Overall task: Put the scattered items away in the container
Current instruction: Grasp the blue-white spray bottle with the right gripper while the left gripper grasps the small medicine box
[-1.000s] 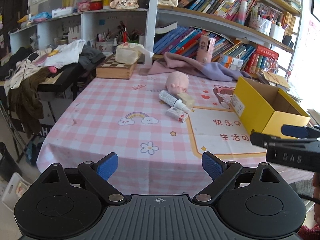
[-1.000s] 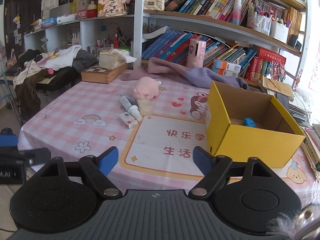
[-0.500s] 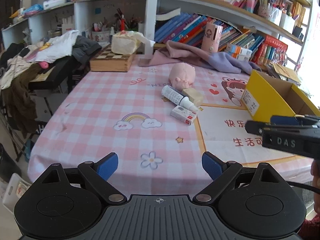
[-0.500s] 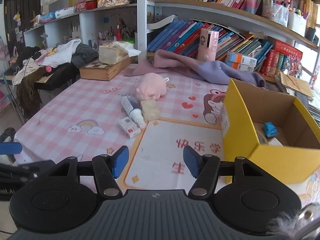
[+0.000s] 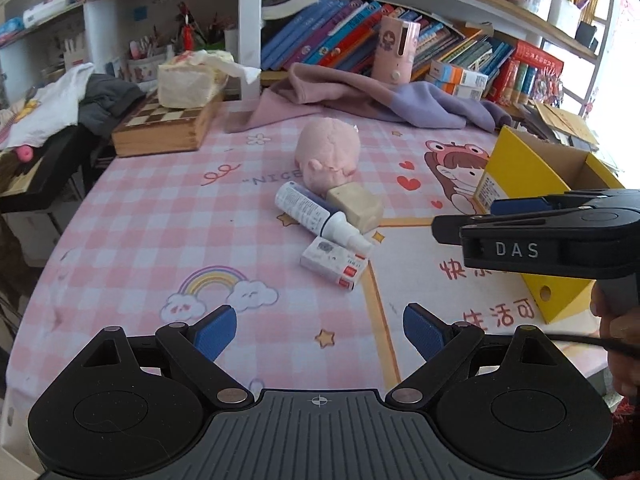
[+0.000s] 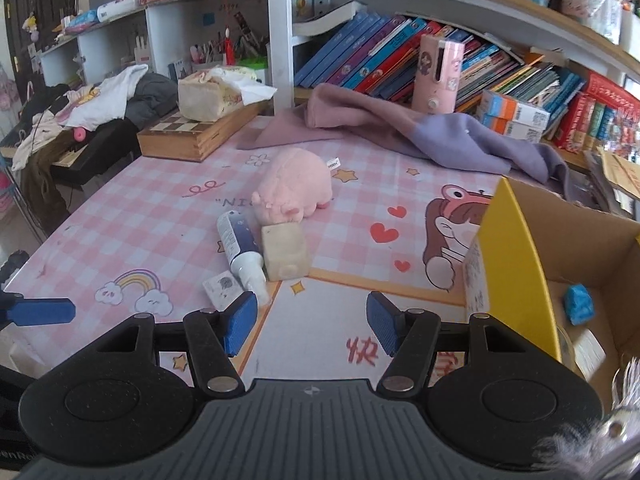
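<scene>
Here the four loose items lie huddled just left of the yellow box (image 6: 516, 256): pink plush pig (image 6: 294, 192), beige block (image 6: 285, 252), spray bottle (image 6: 240, 256), small carton (image 5: 334, 264). Both the left gripper (image 5: 318, 330) and right gripper (image 6: 312, 322) hang released and empty. The bottle rests across the carton, so a careless pinch could roll it or nudge its neighbours.
</scene>
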`<state>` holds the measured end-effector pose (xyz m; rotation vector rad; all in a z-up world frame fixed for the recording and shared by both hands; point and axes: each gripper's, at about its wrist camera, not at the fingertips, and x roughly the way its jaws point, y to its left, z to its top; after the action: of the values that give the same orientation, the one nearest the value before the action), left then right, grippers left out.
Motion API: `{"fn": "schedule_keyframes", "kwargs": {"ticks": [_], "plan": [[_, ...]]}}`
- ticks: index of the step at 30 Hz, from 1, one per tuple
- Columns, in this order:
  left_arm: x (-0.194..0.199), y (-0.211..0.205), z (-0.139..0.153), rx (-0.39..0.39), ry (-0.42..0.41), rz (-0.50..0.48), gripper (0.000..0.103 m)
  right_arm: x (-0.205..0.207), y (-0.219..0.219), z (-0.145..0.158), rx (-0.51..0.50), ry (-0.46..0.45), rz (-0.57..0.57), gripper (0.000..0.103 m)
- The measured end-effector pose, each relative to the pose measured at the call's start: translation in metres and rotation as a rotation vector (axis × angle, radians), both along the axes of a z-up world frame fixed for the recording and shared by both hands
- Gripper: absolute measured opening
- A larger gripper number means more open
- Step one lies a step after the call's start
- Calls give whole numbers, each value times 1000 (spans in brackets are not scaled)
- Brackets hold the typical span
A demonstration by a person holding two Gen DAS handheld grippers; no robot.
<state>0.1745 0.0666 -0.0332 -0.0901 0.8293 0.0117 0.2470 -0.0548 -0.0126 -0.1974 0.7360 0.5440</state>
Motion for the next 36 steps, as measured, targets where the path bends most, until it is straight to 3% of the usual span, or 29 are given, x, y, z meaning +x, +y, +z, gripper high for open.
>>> {"fn": "schedule_keyframes", "kwargs": {"ticks": [12, 20, 24, 29, 33, 36], "plan": [[50, 1, -22, -19, 43, -35, 90, 44, 22, -11, -12, 44, 56, 60], [83, -4, -40, -20, 66, -89, 82, 64, 25, -19, -34, 83, 66, 60], [98, -10, -47, 21, 63, -143, 81, 73, 29, -21, -35, 118, 73, 60], [111, -10, -58, 20, 101, -172, 73, 81, 41, -23, -9, 180, 127, 59], [104, -10, -60, 60, 79, -196, 59, 83, 56, -20, 8, 185, 187, 52], [99, -6, -60, 54, 73, -195, 59, 88, 72, -18, 14, 172, 238, 45]]}}
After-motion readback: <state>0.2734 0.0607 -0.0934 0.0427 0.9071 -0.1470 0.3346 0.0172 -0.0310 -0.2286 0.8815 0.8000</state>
